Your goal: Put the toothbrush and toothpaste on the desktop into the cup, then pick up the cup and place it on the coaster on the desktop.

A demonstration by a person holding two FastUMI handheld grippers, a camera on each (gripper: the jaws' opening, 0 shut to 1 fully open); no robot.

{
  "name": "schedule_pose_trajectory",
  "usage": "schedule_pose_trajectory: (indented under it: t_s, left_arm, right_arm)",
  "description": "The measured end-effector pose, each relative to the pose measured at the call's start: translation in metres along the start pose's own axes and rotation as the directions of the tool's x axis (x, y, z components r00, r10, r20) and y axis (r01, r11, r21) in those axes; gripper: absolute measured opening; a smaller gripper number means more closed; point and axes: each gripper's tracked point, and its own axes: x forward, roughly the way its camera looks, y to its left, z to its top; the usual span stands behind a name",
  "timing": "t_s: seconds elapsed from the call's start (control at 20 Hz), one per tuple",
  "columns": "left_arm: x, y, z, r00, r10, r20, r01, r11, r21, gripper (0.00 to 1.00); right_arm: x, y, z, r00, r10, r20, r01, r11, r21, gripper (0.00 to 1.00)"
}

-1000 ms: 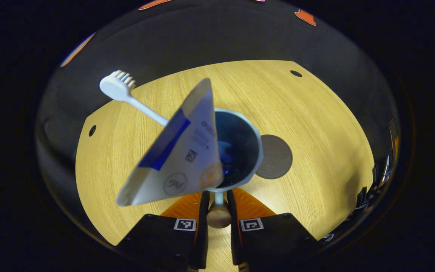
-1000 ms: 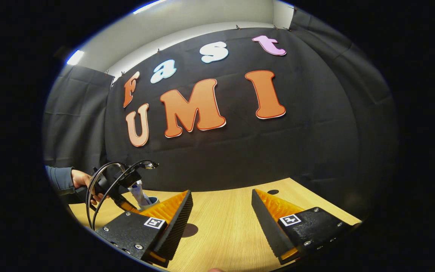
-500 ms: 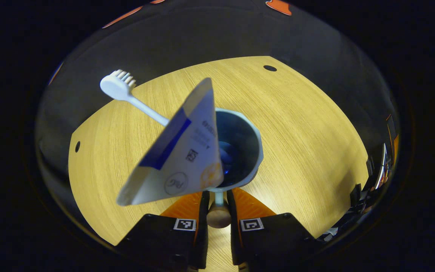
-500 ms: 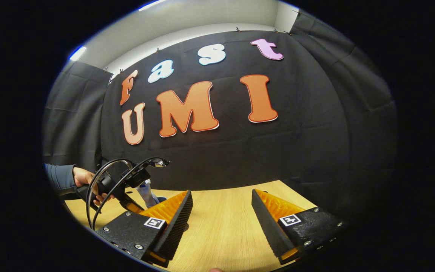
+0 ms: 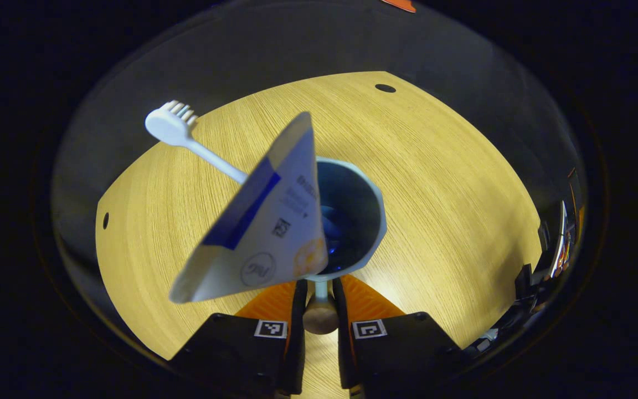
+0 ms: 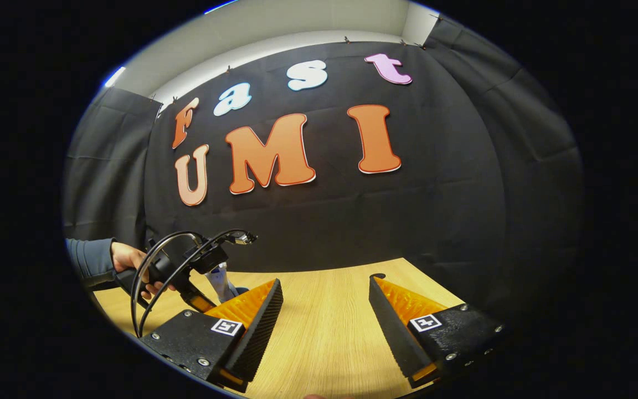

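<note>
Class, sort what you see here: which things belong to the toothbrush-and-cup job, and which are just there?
Job: cup, toothbrush and toothpaste standing in it, left gripper shut on the cup's handle.
Just there: wooden desktop, open right gripper, black cloth wall.

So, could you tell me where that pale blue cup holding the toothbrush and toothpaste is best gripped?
By its handle, from the near side. The pale blue cup has a white toothbrush and a white-and-blue toothpaste tube leaning out over the rim, so the top is blocked. The left claw is already shut on the handle there.
</note>
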Motion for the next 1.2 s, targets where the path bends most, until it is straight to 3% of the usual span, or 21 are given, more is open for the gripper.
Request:
schedule_pose_trajectory:
  t_s: [0.1,0.15,0.2,0.45,0.6,0.7,0.8,0.9,1.05,1.2]
  left_arm:
    - [0.0,0.001,0.003,1.0,-0.008,0.014,0.008,1.0,0.008,0.31]
    - [-0.001,0.002,0.006,1.0,-0.01,0.028,0.01,1.0,0.01,0.33]
    - [-0.004,0.002,0.006,0.999,-0.005,0.043,0.004,1.0,0.013,0.39]
    - [-0.024,0.003,0.013,0.985,0.016,0.171,-0.017,1.0,0.003,1.0]
    - [-0.045,0.007,0.02,0.961,0.023,0.277,-0.023,1.0,-0.005,1.0]
    - [-0.063,0.013,0.022,0.935,0.047,0.352,-0.049,0.999,-0.005,1.0]
    - [-0.081,0.015,0.026,0.888,0.113,0.446,-0.119,0.993,-0.015,1.0]
    - [-0.094,0.008,0.026,0.81,0.16,0.564,-0.168,0.985,-0.038,1.0]
    - [-0.117,0.009,0.03,0.714,0.183,0.676,-0.164,0.982,-0.093,1.0]
    - [-0.154,0.021,0.026,0.588,0.272,0.762,-0.227,0.959,-0.168,1.0]
  right_arm:
    - [0.0,0.003,-0.002,1.0,0.007,-0.007,-0.007,1.0,0.003,0.94]
    - [0.0,0.005,-0.004,1.0,0.01,-0.011,-0.01,1.0,0.002,1.0]
    - [0.001,0.007,-0.006,1.0,0.013,-0.015,-0.013,1.0,-0.001,1.0]
    - [0.006,0.024,-0.007,0.999,0.033,-0.032,-0.034,0.999,-0.016,1.0]
    - [0.011,0.037,-0.002,0.999,0.038,-0.026,-0.039,0.999,-0.03,1.0]
    - [0.014,0.047,0.006,0.999,0.041,-0.003,-0.041,0.999,-0.02,0.94]
    - [0.018,0.058,0.011,0.999,0.052,0.011,-0.052,0.999,-0.012,0.94]
    - [0.021,0.072,0.014,0.998,0.068,0.018,-0.068,0.998,-0.013,0.94]
    - [0.026,0.093,0.017,0.995,0.093,0.03,-0.093,0.996,-0.015,0.94]
    - [0.032,0.112,0.018,0.994,0.105,0.039,-0.102,0.993,-0.058,0.94]
